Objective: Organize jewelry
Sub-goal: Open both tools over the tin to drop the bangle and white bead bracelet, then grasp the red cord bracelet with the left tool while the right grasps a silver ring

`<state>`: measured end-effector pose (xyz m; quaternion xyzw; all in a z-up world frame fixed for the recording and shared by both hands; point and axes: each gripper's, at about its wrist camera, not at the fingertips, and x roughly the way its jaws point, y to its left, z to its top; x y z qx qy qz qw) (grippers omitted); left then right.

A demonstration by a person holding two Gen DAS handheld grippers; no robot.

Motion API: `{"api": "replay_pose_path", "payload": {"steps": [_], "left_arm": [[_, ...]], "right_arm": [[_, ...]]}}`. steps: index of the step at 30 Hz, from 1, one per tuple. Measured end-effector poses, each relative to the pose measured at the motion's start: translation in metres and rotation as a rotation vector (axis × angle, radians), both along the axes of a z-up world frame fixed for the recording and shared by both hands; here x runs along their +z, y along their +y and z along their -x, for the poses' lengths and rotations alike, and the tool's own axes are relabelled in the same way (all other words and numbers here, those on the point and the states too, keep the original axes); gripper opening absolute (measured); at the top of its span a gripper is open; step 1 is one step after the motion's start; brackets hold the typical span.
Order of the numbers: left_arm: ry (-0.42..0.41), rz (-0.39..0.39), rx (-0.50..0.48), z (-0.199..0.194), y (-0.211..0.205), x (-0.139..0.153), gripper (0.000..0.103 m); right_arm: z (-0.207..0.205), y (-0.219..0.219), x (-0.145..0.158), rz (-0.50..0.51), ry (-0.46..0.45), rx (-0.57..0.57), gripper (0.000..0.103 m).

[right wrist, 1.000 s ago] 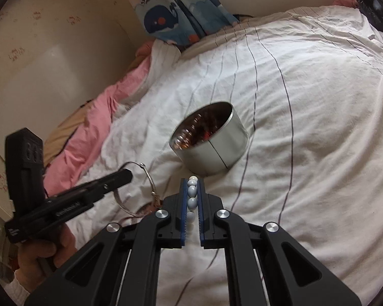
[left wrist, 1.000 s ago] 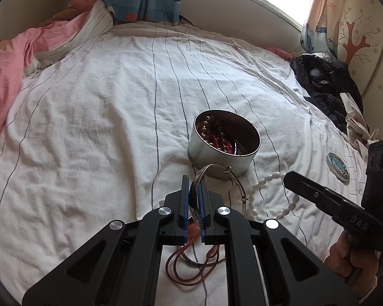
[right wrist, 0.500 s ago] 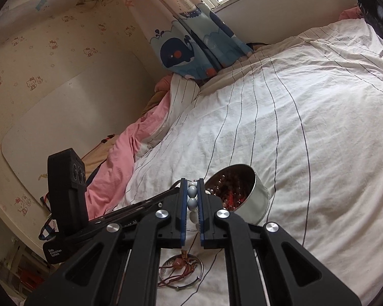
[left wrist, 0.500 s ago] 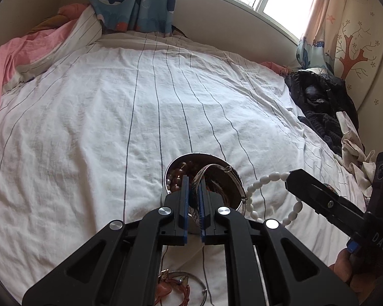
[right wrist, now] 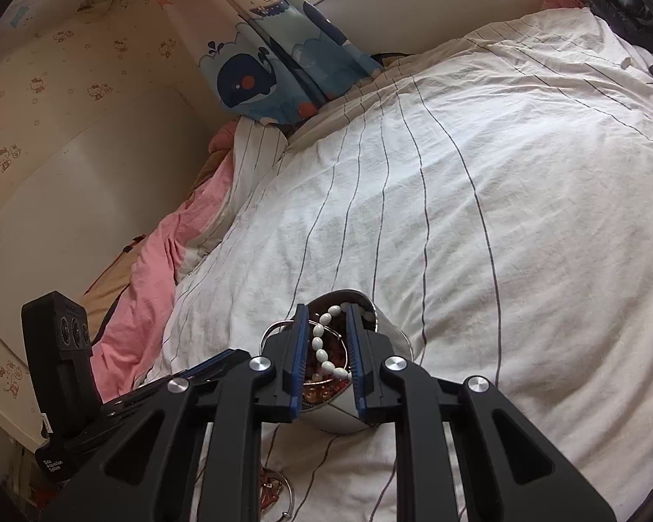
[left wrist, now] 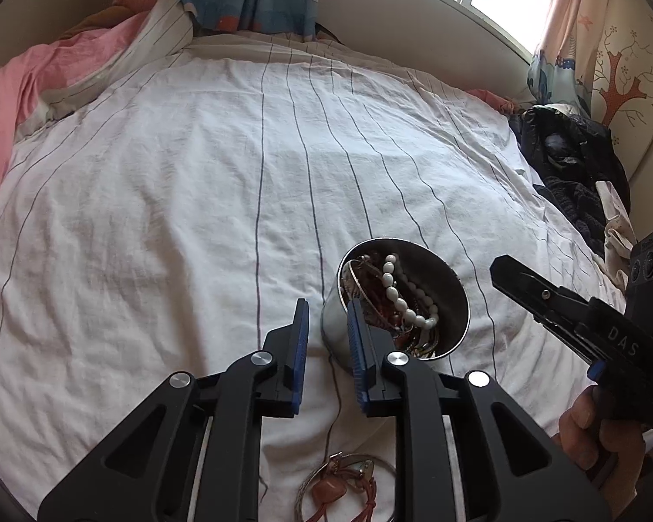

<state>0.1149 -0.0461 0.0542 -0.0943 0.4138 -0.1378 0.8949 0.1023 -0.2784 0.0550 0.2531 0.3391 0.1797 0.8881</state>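
Note:
A round metal tin [left wrist: 450, 291] stands on the white striped bedsheet and holds a white bead bracelet [left wrist: 402, 300], a silver bangle [left wrist: 357, 280] and red-brown beads. My left gripper [left wrist: 328, 304] is open and empty, just left of the tin's near rim. My right gripper [right wrist: 325, 311] is open and empty above the tin [right wrist: 385, 319]; the white bead bracelet [right wrist: 322, 350] lies in the tin between its fingers. A red cord necklace with a metal ring [left wrist: 339, 487] lies on the sheet near me, below the left gripper.
The bedsheet [left wrist: 174, 217] spreads wide around the tin. A pink blanket [left wrist: 4, 100] lies at the left edge. Dark clothes [left wrist: 574, 165] are piled at the right. A whale-print curtain [right wrist: 274, 74] hangs at the head of the bed.
Both grippers opened over the tin. The silver bangle left my left gripper and the white bead bracelet left my right gripper; both now lie in the tin.

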Motion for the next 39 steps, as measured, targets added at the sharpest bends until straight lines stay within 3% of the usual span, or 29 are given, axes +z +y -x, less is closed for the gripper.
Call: {"api": "replay_pose_path", "payload": {"steps": [7, 12, 21, 27, 32, 39], "left_arm": [[-0.018, -0.033, 0.017, 0.004, 0.006, 0.003, 0.018], [-0.076, -0.018, -0.063, -0.005, -0.025, 0.016, 0.018], [0.037, -0.047, -0.203, -0.02, -0.067, -0.018, 0.018], [-0.035, -0.024, -0.105, 0.006, -0.025, 0.003, 0.018], [0.007, -0.027, -0.012, 0.026, 0.024, 0.004, 0.024], [0.073, -0.071, -0.083, 0.057, 0.025, -0.016, 0.025]], "right_arm": [[0.026, -0.001, 0.001, -0.009, 0.022, -0.01, 0.032], [0.041, -0.001, 0.0, -0.03, 0.013, -0.011, 0.038], [0.039, -0.018, -0.003, -0.067, 0.031, -0.066, 0.039], [0.046, -0.017, -0.003, -0.071, 0.05, -0.052, 0.04], [0.055, 0.013, -0.017, 0.0, 0.113, 0.065, 0.04], [0.06, 0.063, -0.029, 0.124, 0.142, 0.24, 0.027]]}}
